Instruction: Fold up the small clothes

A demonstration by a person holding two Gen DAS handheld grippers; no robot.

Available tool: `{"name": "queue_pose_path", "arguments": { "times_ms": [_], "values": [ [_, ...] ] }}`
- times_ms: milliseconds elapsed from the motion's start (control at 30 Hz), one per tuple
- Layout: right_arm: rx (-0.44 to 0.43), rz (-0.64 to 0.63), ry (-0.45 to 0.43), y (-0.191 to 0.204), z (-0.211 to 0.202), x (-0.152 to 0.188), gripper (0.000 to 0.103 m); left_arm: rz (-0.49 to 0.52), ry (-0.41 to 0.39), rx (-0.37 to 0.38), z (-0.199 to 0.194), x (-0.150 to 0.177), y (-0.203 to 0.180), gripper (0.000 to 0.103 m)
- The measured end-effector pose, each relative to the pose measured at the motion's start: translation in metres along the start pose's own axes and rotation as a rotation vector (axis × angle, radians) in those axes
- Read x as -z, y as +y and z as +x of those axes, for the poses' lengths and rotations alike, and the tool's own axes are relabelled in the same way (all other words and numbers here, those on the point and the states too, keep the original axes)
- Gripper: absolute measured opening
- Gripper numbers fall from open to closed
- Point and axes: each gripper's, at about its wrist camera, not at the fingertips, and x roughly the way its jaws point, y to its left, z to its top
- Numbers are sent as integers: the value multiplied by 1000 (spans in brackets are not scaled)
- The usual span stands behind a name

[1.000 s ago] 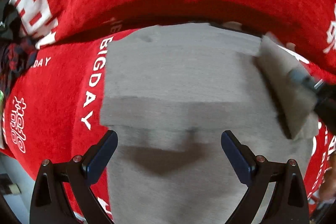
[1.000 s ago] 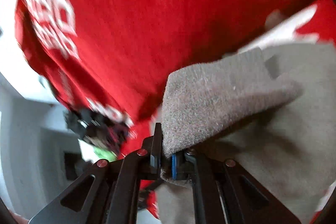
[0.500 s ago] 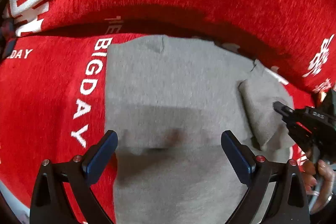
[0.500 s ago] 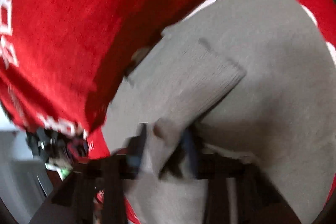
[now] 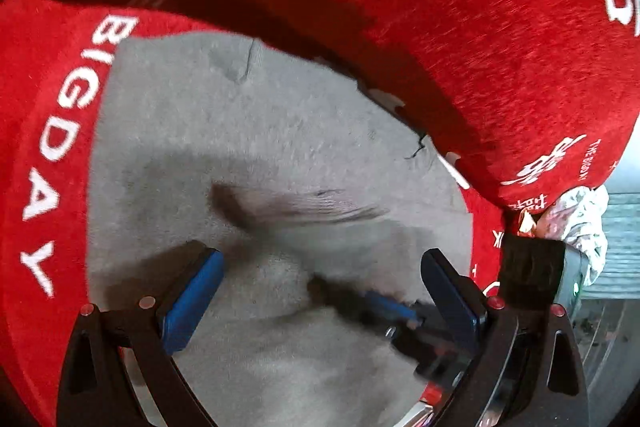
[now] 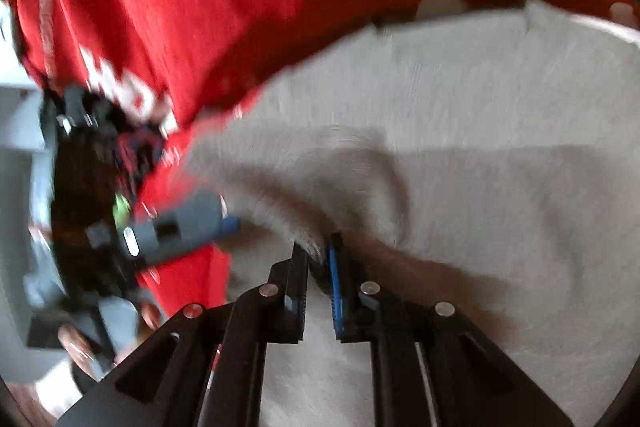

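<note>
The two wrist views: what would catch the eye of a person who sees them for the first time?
First the bright red cloth with white letters, which fills the background of both views. On it lies a grey garment. The right gripper is shut on a raised fold of the garment near the middle, while the left gripper is open above the garment.

Right tongs (motion-blurred) hide part of the grey garment.
</note>
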Motion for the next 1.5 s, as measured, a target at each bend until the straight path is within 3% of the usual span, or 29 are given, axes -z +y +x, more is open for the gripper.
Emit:
{"name": "queue_pose_path", "arguments": {
  "times_ms": [133,233,467,500,533,567,633,667,800,967,1033,1167,1300,1367,1433,1500],
  "values": [
    [-52,67,3,-8,4,8,17,-25,16,-20,14,0,2,99],
    [-97,142,-18,-27,-15,18,17,-8,16,-22,17,-2,-6,99],
    [-76,270,-74,-84,-78,56,17,40,22,-51,20,0,-24,98],
    [-75,300,-91,-95,-88,63,17,32,31,-59,23,0,-22,94],
    [-71,336,-109,-107,-97,70,18,26,39,-71,26,1,-21,72],
    [-71,375,-127,-117,-102,76,22,29,51,-85,30,1,-21,58],
    [-90,481,-179,-142,-115,92,34,54,74,-120,35,1,-22,5],
    [-102,522,-203,-150,-118,97,40,76,80,-122,35,2,-25,5],
    [-181,695,-321,-193,-130,115,40,196,22,-80,13,-3,-63,5],
    [-259,820,-441,-222,-128,111,40,290,-39,-59,-10,-21,-107,5],
    [-236,841,-478,-229,-137,104,40,312,-51,-81,-13,-23,-113,5],
    [-168,755,-549,-228,-170,89,39,285,-15,-112,1,-19,-95,5],
    [-115,723,-476,-246,-163,92,32,224,75,-196,33,-4,-54,5],
    [-135,728,-456,-254,-156,100,16,196,100,-214,42,5,-38,5],
    [-183,738,-456,-258,-156,110,16,172,80,-180,35,8,-34,6],
    [-176,724,-433,-258,-161,114,16,175,77,-190,31,6,-35,5]
  ]
}}
